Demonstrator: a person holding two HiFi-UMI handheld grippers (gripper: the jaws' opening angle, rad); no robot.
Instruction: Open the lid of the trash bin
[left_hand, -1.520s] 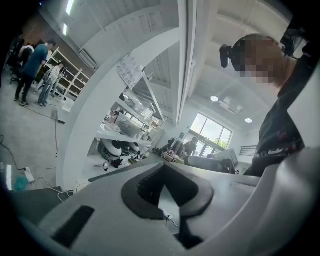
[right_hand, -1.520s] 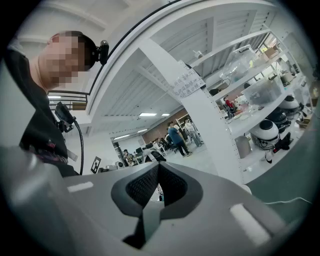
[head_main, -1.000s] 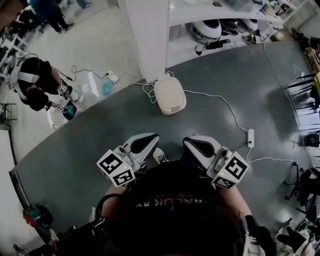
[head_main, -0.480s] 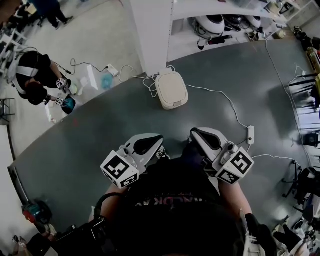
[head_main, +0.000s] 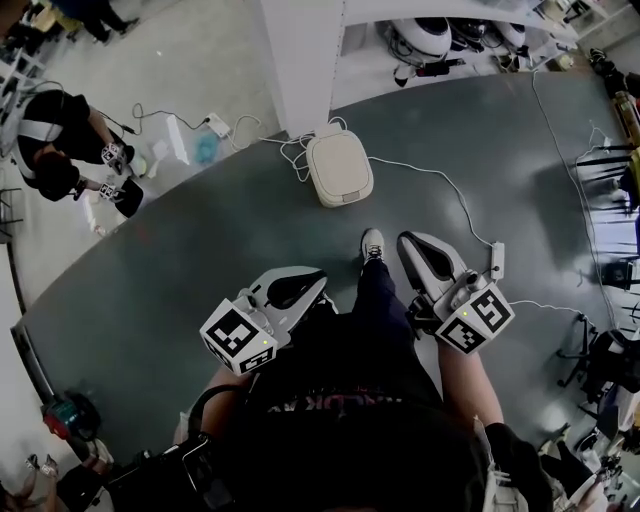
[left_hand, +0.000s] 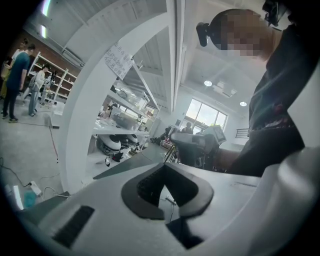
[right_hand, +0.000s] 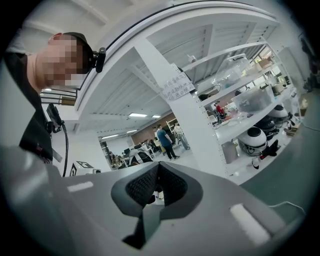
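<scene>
Grey floor (head_main: 180, 270) runs out ahead of me, and the trash bin (head_main: 339, 168) sits on it just beside the white pillar (head_main: 300, 70), lid down. I hold my left gripper (head_main: 300, 285) and right gripper (head_main: 418, 250) well short of the bin, each with its jaws pressed together on nothing.

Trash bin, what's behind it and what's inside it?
Behind the trash bin stands a white pillar, with a white cable looped on the floor beside them. The closed lid covers the inside, so its contents cannot be seen.
</scene>
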